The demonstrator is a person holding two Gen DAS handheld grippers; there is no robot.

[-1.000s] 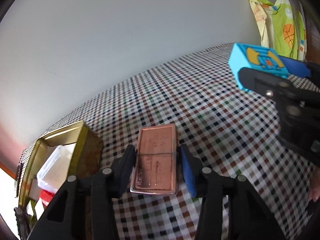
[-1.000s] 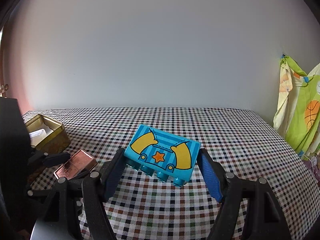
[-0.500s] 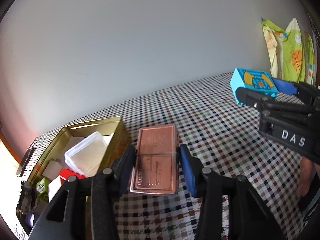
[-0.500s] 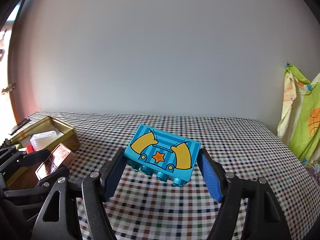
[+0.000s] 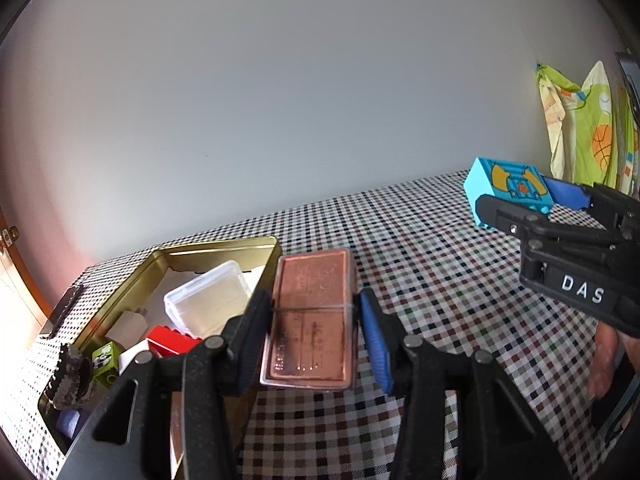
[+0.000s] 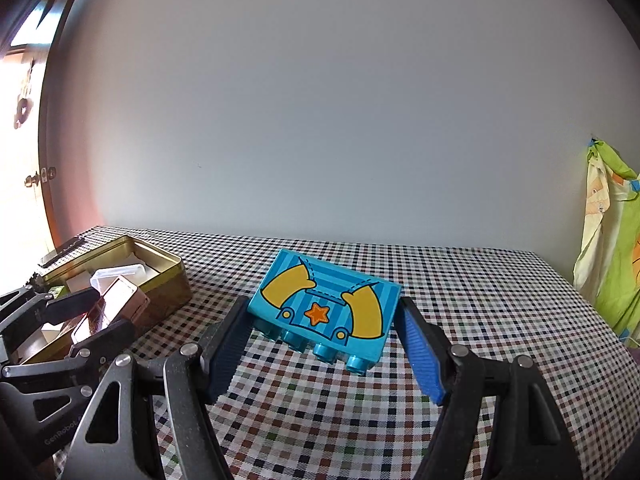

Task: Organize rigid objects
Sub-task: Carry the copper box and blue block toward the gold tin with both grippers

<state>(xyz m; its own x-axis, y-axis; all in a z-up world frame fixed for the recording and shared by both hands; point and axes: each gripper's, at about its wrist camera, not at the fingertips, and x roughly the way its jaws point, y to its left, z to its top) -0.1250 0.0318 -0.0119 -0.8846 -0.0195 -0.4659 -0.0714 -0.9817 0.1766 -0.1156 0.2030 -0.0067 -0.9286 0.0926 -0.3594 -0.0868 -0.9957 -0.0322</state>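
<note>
My left gripper [image 5: 312, 308] is shut on a flat copper-coloured metal case [image 5: 312, 316], held above the checked tablecloth [image 5: 440, 280] at the right rim of an open gold tin [image 5: 216, 246]. My right gripper [image 6: 322, 312] is shut on a blue toy brick [image 6: 324, 304] printed with yellow arms and an orange star, studs facing me, held in the air over the table. From the right wrist view the left gripper [image 6: 100, 312] and its case [image 6: 116, 304] hang over the near end of the tin [image 6: 168, 280]. The left wrist view shows the brick [image 5: 508, 188] at far right.
Inside the tin lie a clear plastic box [image 5: 208, 300], a red brick [image 5: 172, 340], a green brick [image 5: 106, 356] and other small pieces. A dark flat object [image 5: 64, 308] lies left of the tin. A green printed cloth [image 5: 588, 132] hangs at the right wall.
My left gripper has carried the copper case leftwards to the tin, whose inside now shows more fully. The right gripper still holds the blue brick in much the same place.
</note>
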